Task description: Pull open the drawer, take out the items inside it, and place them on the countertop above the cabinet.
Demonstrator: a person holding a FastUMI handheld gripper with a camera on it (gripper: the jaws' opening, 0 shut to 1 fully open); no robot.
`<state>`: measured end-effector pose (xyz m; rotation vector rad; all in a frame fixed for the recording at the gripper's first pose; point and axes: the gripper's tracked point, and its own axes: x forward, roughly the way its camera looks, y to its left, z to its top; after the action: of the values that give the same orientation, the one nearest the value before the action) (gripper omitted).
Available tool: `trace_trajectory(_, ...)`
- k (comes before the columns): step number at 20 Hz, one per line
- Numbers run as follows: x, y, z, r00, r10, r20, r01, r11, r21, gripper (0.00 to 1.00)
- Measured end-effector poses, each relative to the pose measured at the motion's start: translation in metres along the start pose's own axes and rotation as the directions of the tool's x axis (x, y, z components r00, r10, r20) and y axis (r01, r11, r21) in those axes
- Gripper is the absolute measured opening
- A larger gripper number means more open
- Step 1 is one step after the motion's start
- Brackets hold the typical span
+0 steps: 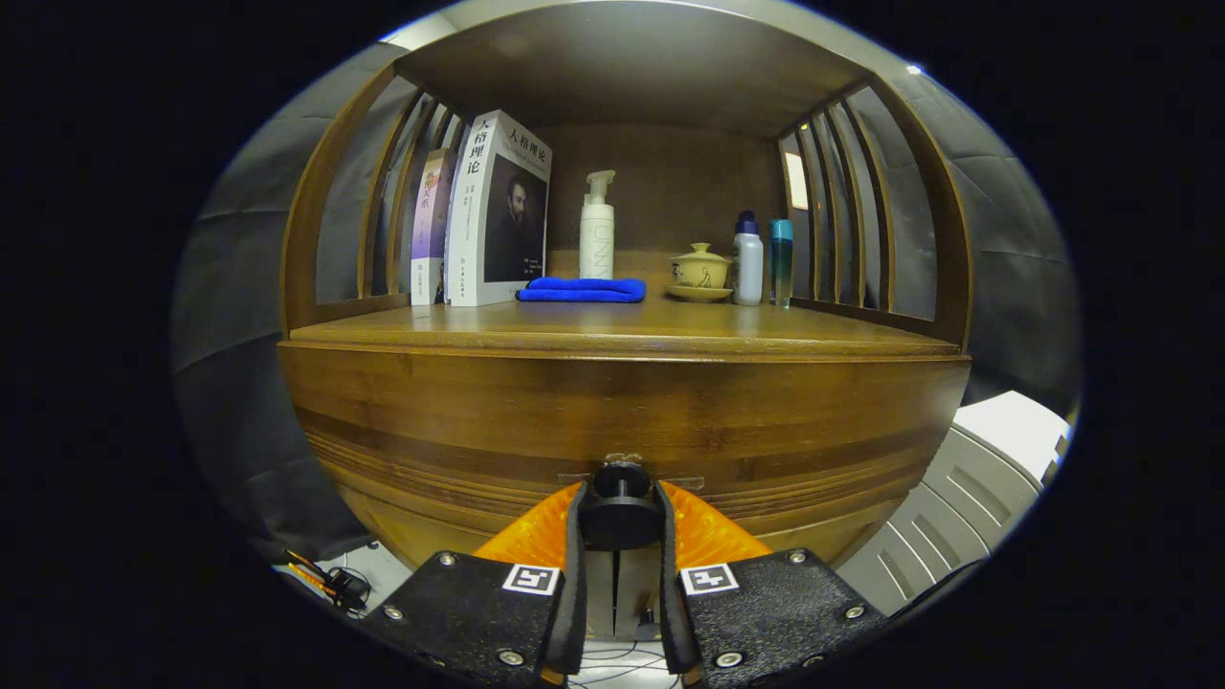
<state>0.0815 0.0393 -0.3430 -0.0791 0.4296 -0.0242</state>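
A brown wooden cabinet fills the space ahead, its drawer front (622,411) directly before me. A round dark drawer knob (620,512) sticks out from the front's lower middle. My gripper (619,517) is shut on this knob, one finger pressing each side. The drawer looks closed or barely out; its inside is hidden. Above the drawer runs the wooden countertop (766,330), with bare wood along its near edge.
On the countertop stand two books (483,220) at the left, a white pump bottle (596,230), a folded blue cloth (582,289), a yellow lidded cup (701,268) and two small bottles (761,258). Slatted sides flank the shelf. A white slatted object (967,507) sits lower right.
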Motion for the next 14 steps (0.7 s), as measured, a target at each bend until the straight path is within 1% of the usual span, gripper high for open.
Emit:
trace_trajectory(8,-0.049,-0.001,-0.010,1.000,0.009,-0.023,-0.010,1.000,-0.002,0.32)
trace_trajectory(12,-0.071,-0.002,-0.016,0.999,0.025,-0.033,-0.023,0.999,0.047,0.32)
trace_trajectory(14,-0.080,-0.002,-0.019,0.999,0.027,-0.042,-0.025,0.999,0.026,0.32)
